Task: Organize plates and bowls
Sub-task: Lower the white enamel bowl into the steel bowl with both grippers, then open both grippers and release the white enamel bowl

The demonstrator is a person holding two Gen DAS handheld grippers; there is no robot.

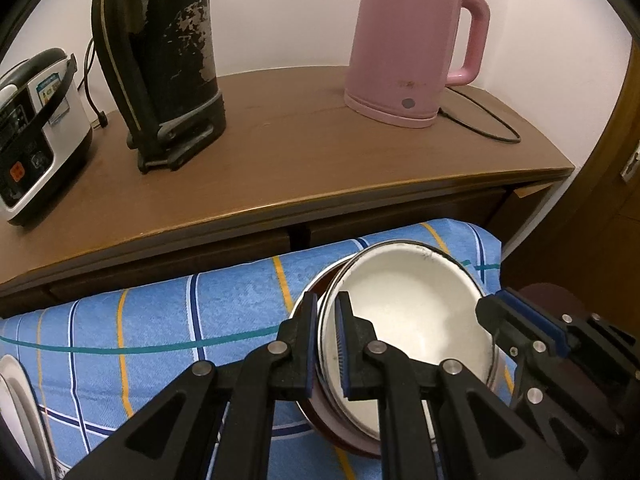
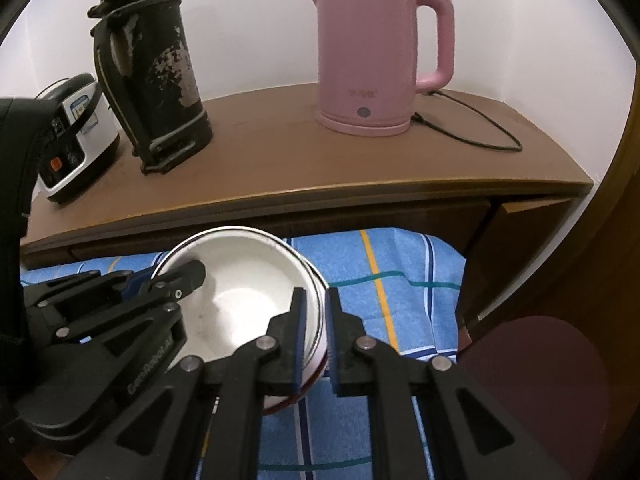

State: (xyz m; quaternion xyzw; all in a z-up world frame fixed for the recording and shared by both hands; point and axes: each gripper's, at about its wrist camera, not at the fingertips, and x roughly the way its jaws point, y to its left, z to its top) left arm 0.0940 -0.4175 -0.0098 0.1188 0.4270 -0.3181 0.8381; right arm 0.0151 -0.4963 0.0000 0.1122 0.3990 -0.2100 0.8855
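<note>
Currently both tongs are clamped on the same stack: left gripper point(image 1: 326, 344) pinches the left rim, right gripper point(image 2: 314, 336) pinches the right rim. Each has one finger inside the top bowl, one outside the stack wall.

Stack is a white enamel bowl with thin dark rim point(image 1: 412, 312) nested in a brown-edged dish point(image 1: 344, 436) underneath. It sits at, or just above, the near right part of the blue checked cloth point(image 1: 180, 312); I can't tell whether it's lifted.

Handling, my read: enamel on metal, stiff, fairly light, glossy and slick. Thin rim gives the pads little bite, so opposed rim grips are the sensible hold. Bowls are nested loose, so the lower one could slip free if tilted. Enamel chips on a knock.

Count: two nested dishes in the stack, plus one white plate point(image 1: 16, 408) at the cloth's far left edge. Behind the cloth, a brown wooden counter point(image 1: 320, 152) carries one pink electric kettle point(image 1: 404, 48), one worn black thermos flask point(image 1: 160, 60), one white rice cooker point(image 1: 36, 132).
</note>
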